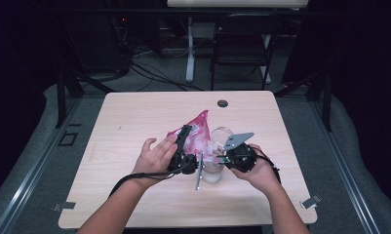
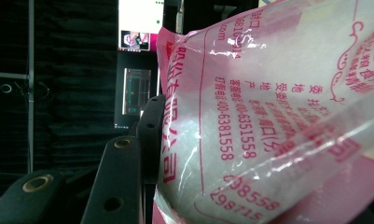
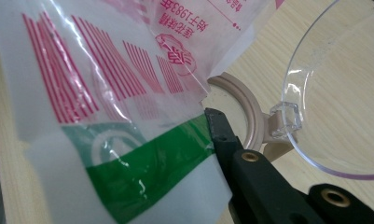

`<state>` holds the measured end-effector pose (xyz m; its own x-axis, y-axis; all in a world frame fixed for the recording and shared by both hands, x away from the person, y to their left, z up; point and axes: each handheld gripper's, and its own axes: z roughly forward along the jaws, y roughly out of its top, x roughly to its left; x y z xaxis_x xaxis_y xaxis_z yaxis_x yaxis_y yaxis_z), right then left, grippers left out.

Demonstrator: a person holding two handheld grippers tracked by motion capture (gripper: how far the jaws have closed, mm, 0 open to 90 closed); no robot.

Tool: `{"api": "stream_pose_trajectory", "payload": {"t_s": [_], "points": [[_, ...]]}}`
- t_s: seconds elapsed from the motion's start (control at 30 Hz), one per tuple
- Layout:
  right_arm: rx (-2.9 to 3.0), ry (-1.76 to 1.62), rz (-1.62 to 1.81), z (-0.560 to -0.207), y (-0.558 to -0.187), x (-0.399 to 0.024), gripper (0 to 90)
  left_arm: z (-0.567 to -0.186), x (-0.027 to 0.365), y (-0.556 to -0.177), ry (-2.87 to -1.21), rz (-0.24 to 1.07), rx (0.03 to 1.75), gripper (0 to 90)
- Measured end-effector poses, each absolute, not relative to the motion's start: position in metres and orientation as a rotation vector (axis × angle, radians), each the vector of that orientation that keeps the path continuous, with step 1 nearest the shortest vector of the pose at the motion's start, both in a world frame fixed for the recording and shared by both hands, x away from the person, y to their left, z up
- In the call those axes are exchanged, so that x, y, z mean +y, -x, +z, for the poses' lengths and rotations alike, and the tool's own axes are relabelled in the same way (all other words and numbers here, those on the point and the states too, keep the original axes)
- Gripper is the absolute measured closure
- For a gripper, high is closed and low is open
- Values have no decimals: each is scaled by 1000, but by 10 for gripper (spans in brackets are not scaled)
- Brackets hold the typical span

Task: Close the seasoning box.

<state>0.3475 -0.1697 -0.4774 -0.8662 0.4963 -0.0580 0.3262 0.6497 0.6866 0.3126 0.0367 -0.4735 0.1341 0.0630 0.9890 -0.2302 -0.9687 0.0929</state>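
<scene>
A pink and white plastic bag (image 1: 197, 134) with red print hangs tilted over a clear jar (image 1: 213, 171) in the middle of the table. My left gripper (image 1: 185, 132) is shut on the bag's left side; in the left gripper view the bag (image 2: 278, 107) presses against one black finger (image 2: 124, 177). My right gripper (image 1: 223, 156) sits by the jar and is shut on the bag's lower edge. There a black fingertip (image 3: 221, 133) pinches the green-banded bag (image 3: 128, 158). The jar's beige rim (image 3: 250, 109) and its open clear lid (image 3: 343, 93) lie just beyond.
The light wooden table (image 1: 134, 122) has a black round grommet (image 1: 223, 103) near its far edge. A thin grey bar (image 1: 199, 171) lies left of the jar. A dark folding chair (image 1: 242, 44) and cables stand on the floor beyond the table.
</scene>
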Motion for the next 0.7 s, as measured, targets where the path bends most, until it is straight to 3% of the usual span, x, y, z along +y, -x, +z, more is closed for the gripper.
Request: {"api": "stream_pose_trajectory", "payload": {"t_s": [0.7], "points": [[2625, -667, 1032, -478, -348, -170, 900, -470, 35, -312, -2184, 1940, -189, 590]]}}
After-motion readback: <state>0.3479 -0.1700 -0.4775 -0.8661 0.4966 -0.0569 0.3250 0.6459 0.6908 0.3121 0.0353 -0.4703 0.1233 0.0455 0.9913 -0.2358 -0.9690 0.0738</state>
